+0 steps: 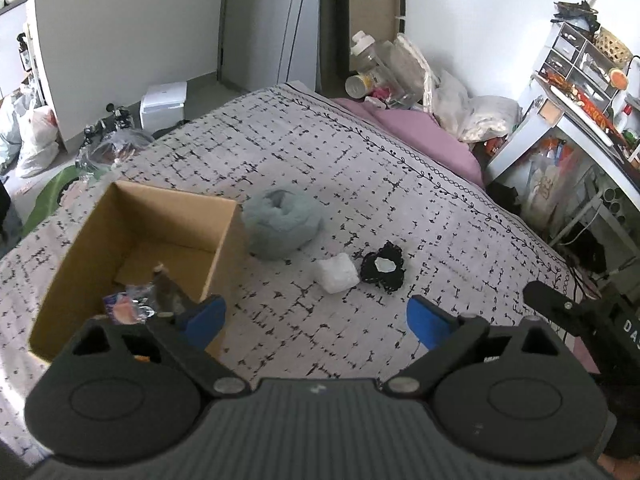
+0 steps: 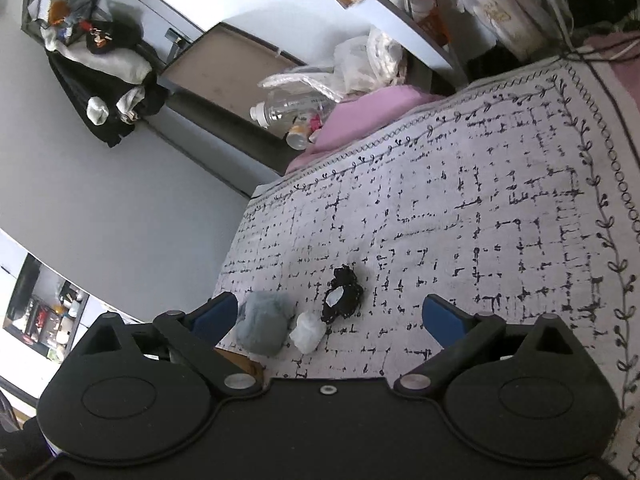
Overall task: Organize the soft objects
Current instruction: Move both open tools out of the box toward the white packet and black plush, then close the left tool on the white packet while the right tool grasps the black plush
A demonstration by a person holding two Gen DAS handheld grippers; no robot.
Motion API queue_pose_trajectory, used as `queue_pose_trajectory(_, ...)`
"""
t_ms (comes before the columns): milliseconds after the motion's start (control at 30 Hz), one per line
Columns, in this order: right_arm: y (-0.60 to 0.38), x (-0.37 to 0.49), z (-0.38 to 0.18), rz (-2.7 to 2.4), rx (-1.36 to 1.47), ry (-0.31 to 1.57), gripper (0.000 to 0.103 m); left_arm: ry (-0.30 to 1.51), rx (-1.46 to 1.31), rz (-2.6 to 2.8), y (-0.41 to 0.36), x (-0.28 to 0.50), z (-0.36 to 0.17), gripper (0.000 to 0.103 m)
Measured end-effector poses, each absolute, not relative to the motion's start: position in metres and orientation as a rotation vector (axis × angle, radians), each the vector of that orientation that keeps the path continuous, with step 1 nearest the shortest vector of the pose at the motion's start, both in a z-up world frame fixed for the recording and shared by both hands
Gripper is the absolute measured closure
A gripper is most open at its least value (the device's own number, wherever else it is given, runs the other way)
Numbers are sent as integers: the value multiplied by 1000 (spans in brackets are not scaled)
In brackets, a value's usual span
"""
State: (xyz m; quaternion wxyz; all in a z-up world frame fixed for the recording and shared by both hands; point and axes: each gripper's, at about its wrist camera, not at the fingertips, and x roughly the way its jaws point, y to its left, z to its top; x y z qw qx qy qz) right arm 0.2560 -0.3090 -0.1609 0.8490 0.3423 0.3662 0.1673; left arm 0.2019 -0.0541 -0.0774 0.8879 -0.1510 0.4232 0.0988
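Partly hidden: box [image 1: 132,248] contents behind left gripper [image 1: 316,320] fingers [image 1: 206,316].

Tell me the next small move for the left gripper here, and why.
Probably ease the left gripper forward and down toward the white soft bundle. Its jaws stand open and empty, and that bundle lies nearest ahead on the bedspread, between the grey fluffy roll and the black scrunchie. The cardboard box sits open just to its left for the drop.

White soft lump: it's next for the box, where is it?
In the left wrist view, the white soft lump lies on the bedspread between grey fluffy roll and black scrunchie.
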Motion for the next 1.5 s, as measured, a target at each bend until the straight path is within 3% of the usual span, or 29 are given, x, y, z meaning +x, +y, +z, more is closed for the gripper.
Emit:
queue_pose_trajectory(500,-308,297,-187,336,734,822,8,939,-348,203,-75,251,-118,16)
queue_pose_trajectory(633,-307,307,-197,371,774,827,9,960,-389,196,-77,265,-130,28)
queue_pose_trajectory(700,-303,316,-204,382,783,855,15,971,-397,196,-79,273,-136,31)
queue_pose_trajectory(767,-300,323,-211,387,793,886,28,982,-407,200,-80,280,-143,35)
queue_pose_trajectory(867,-296,333,-222,385,811,928,37,997,-437,210,-77,289,-153,40)
queue_pose_trajectory(1500,-257,379,-255,462,812,1050,38,1055,-476,298,-54,336,-204,42)
